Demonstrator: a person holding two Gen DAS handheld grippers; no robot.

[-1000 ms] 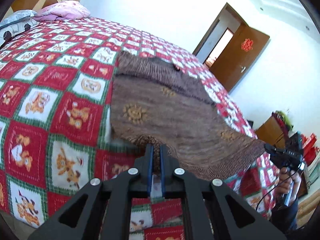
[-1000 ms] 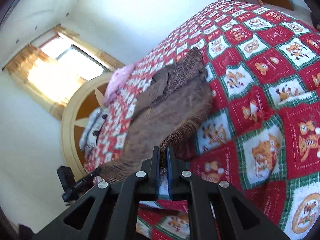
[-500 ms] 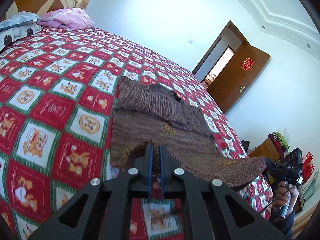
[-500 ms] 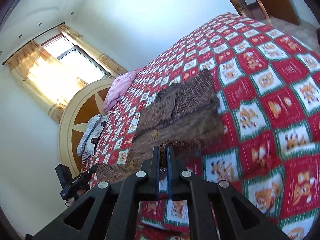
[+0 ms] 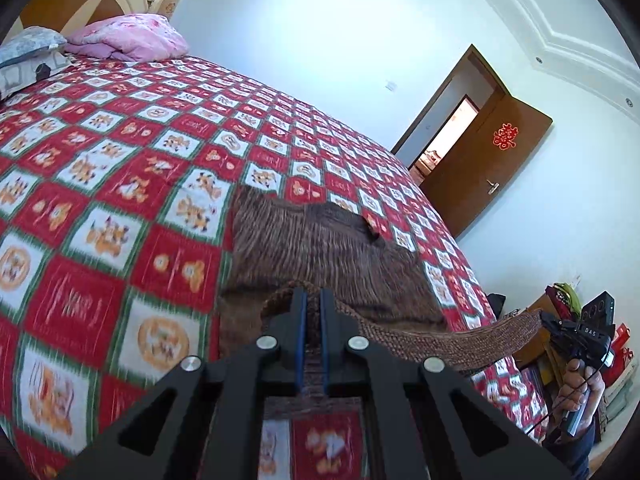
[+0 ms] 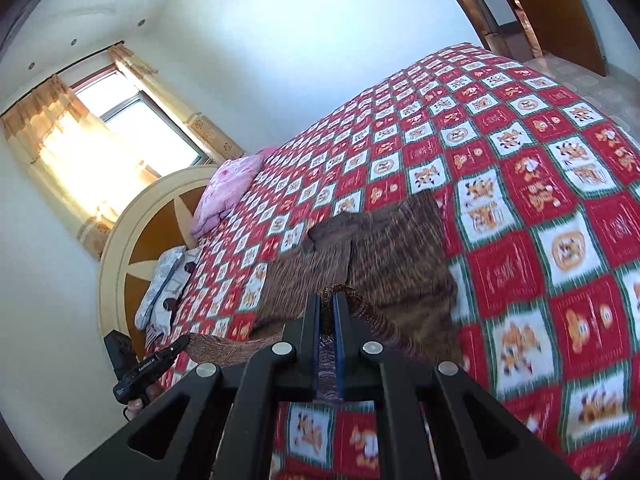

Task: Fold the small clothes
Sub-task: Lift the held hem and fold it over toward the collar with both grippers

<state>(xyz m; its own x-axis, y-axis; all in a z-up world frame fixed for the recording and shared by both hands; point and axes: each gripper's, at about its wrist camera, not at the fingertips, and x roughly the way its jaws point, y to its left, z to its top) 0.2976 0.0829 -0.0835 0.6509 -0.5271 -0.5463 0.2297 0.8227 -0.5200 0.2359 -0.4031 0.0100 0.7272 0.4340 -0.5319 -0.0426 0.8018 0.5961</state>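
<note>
Hem of the brown knitted garment (image 5: pixel 328 256), pinched by left gripper (image 5: pixel 313 300) and right gripper (image 6: pixel 327 306), has risen toward 12 o'clock, apparently starting the fold.

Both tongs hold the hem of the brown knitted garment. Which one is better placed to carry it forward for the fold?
Neither alone, probably: left tongs and right tongs each pinch the lifted hem of the brown garment.

One brown knitted garment (image 5: pixel 320 248), one checked bedspread (image 5: pixel 120 184), two pillows (image 5: pixel 128 38), one door (image 5: pixel 480 172).
</note>
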